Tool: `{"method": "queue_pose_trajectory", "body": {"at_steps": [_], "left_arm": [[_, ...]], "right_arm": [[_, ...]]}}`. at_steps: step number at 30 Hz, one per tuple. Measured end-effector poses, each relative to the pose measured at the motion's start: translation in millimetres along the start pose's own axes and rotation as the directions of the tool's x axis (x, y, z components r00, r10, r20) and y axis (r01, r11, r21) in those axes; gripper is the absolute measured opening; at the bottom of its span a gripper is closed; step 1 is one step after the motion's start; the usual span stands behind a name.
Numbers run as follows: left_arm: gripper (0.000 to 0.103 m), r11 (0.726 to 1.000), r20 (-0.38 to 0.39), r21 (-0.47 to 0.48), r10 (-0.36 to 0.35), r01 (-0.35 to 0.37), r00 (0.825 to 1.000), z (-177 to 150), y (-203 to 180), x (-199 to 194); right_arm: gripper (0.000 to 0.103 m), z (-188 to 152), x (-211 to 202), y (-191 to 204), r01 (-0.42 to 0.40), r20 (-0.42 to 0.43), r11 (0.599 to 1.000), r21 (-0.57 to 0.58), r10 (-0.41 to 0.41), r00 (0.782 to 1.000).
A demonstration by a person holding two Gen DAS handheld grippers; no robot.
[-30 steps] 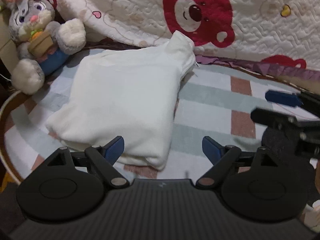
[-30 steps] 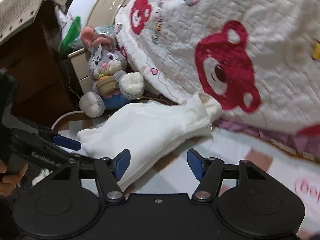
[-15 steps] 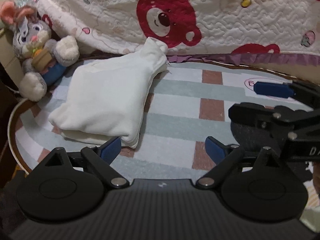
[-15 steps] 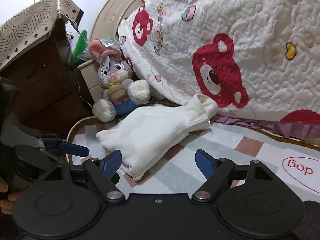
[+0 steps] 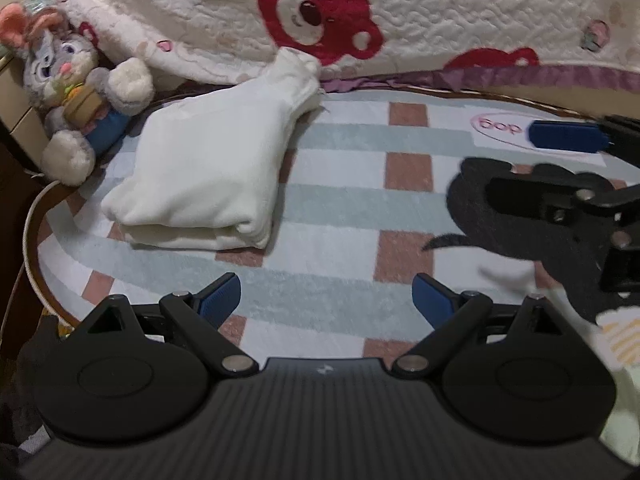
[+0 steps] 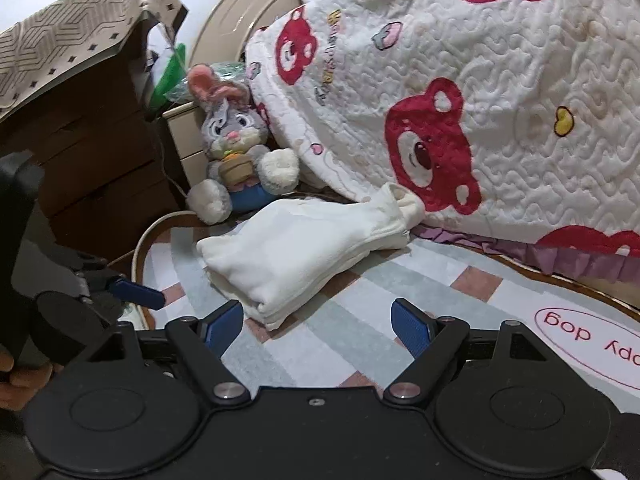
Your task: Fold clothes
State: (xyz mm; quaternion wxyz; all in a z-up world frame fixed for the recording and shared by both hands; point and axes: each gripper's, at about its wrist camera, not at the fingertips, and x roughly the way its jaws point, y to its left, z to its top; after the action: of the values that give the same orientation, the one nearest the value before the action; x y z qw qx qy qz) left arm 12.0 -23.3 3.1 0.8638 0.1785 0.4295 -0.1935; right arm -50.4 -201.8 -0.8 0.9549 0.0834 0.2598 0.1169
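Cream fleece garment (image 5: 208, 168), folded into a thick, layered bundle, lies on the oval rug with pale green, white and terracotta checks (image 5: 352, 200). In the left wrist view it sits toward ten o'clock of the rug, its narrow end at about one o'clock of the bundle touching the hanging white quilt printed with red bear faces (image 5: 400, 20). The folded edges at the bundle's near end are stacked one over another.

Left tool (image 5: 326, 300) hangs over bare rug with its blue-padded fingers (image 5: 220, 298) spread wide and nothing between them; the garment lies beyond it at eleven o'clock, clear of both pads. Right tool (image 6: 318, 324) also stands wide apart and empty, with the near corner of the bundle just beyond its left pad, not touching as far as can be seen. In the left wrist view the right tool shows at three o'clock, blurred, over a dark grey patch on the rug.

Grey plush rabbit with pink ears and a blue outfit (image 6: 236, 152) sits at ten o'clock of the garment, just beside it, leaning at the quilt's edge. Behind it at nine o'clock stands a dark wooden cabinet under a brown patterned cloth (image 6: 80, 140). A pink oval with lettering (image 6: 588, 344) marks the rug at four o'clock in the right wrist view.
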Motion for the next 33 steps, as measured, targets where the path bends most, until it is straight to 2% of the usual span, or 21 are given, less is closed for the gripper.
{"method": "queue_pose_trajectory", "body": {"at_steps": [7,11,28,33], "left_arm": [[0.097,0.999,0.001,0.018,-0.030,0.030,1.000,-2.5,-5.5,-5.1],[0.098,0.999,0.012,0.032,-0.024,0.024,1.000,-2.6,-9.2,-7.6],[0.098,0.997,-0.003,0.064,-0.035,0.035,0.999,-5.8,-16.8,-4.8],[0.099,0.998,-0.018,0.045,-0.041,0.042,0.999,-6.5,-15.3,-2.1]], "right_arm": [[0.085,-6.7,-6.7,11.6,-0.033,-0.009,0.999,0.010,0.033,0.999],[0.085,-8.1,-8.3,15.3,-0.039,-0.014,0.999,-0.012,0.039,0.999],[0.085,-10.1,-4.2,11.7,-0.028,-0.035,1.000,0.002,0.028,0.999],[0.085,-9.9,-3.1,11.6,-0.023,-0.040,1.000,0.006,0.023,0.999]]}}
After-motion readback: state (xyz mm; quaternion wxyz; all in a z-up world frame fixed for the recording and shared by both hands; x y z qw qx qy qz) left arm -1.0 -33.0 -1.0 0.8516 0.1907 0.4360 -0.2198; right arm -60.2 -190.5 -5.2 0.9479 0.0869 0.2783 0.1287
